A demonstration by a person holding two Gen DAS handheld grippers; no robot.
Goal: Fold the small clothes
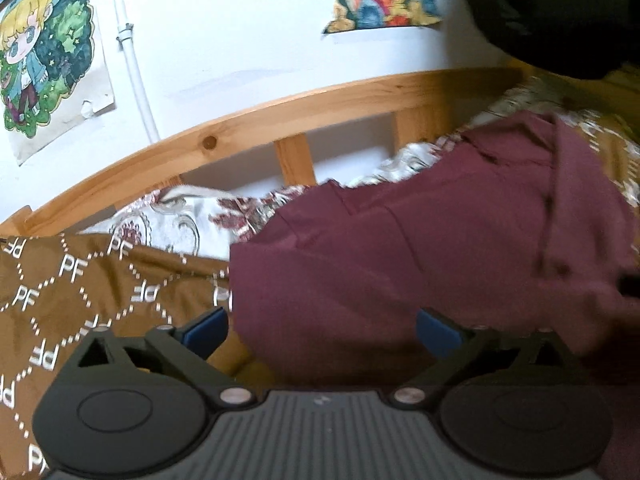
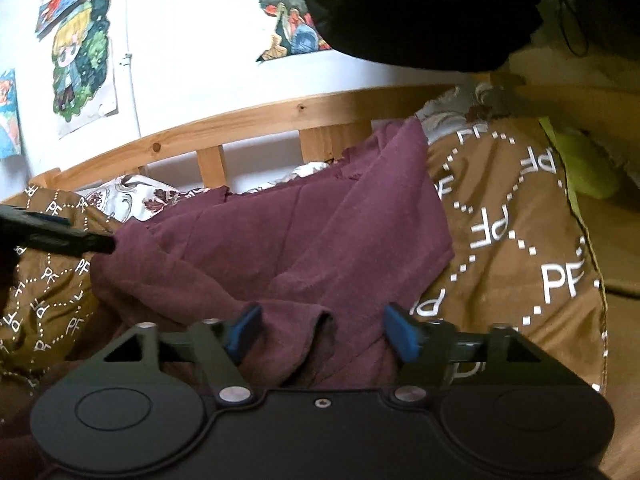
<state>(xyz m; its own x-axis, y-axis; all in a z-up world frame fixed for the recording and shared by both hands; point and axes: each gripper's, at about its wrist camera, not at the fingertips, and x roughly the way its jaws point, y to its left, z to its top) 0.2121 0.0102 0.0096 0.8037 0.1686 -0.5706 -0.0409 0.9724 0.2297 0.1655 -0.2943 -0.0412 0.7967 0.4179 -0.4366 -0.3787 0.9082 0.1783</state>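
Much of the left wrist view is smeared by motion blur, so the folds of the maroon garment (image 1: 420,248) are hard to read there, and its near edge is hidden behind the body of the left tongs (image 1: 322,330). A large black shape (image 2: 420,8) is cut off by the top edge of both views and cannot be identified. The left tongs are seen with their blue pads wide apart, nothing held between them, the garment lying just ahead and to their right. The right tongs (image 2: 322,332) are likewise spread open, with a rumpled fold of the garment lying between the pads, touched by neither as far as can be told. The garment is spread, creased, on a brown quilt (image 2: 520,240) printed with white "PF" letters. Beyond it a floral sheet (image 1: 176,224), a wooden bed rail (image 1: 248,120) and a white wall hung with cartoon posters (image 1: 44,52) are seen. A yellow-green item (image 2: 584,164) lies far right.
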